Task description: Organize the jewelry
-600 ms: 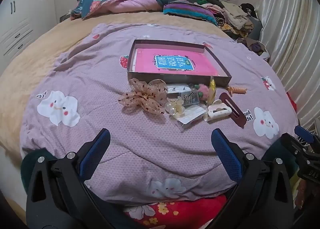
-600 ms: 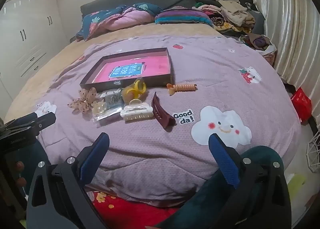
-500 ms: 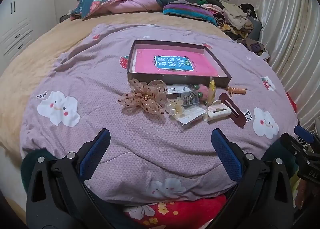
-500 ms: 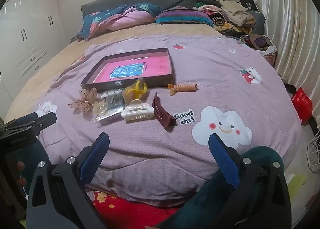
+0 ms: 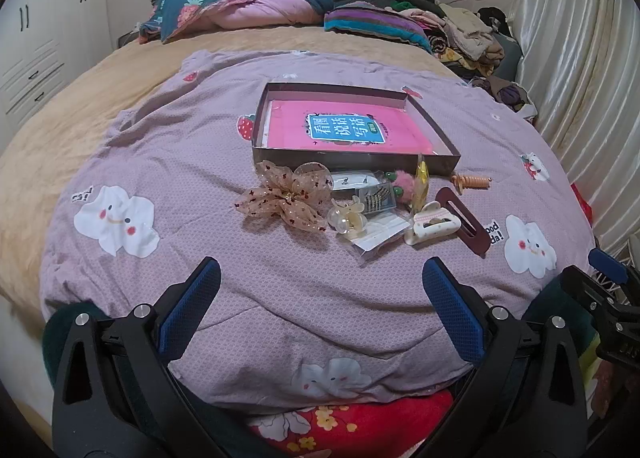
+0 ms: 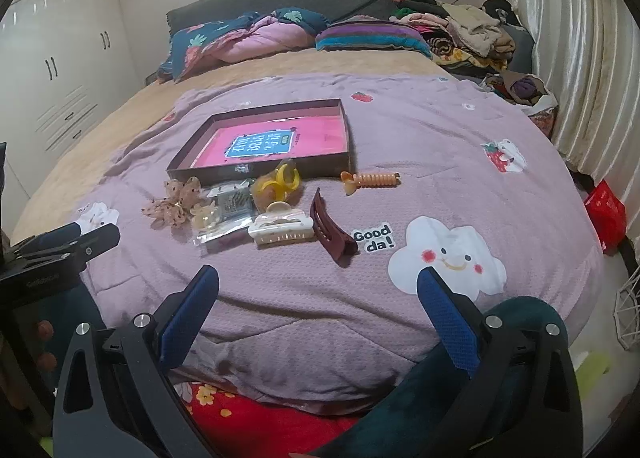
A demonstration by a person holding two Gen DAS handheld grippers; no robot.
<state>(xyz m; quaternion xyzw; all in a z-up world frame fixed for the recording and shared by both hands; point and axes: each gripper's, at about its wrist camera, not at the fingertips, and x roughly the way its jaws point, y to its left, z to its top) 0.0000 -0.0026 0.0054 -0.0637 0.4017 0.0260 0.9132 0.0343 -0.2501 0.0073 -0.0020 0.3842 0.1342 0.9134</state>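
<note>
A shallow brown box (image 5: 448,160) (image 6: 188,171) with a pink book inside lies on the purple quilt. In front of it lie hair accessories: a sheer spotted bow (image 5: 286,198) (image 6: 178,202), a clear claw clip (image 5: 347,218), a white claw clip (image 5: 432,223) (image 6: 282,228), a maroon clip (image 5: 464,220) (image 6: 332,232), an orange clip (image 5: 472,181) (image 6: 370,179), a yellow clip (image 6: 280,182) and small packets (image 5: 376,198). My left gripper (image 5: 320,294) and right gripper (image 6: 318,294) are open and empty, hovering at the near edge of the bed, well short of the pile.
Pillows and folded clothes (image 5: 460,30) are piled at the head of the bed. A curtain (image 6: 580,58) runs along the right, a white wardrobe (image 6: 60,70) on the left. A red bag (image 6: 606,214) sits on the floor at right.
Both grippers have crept slightly forward; the objects have not moved.
</note>
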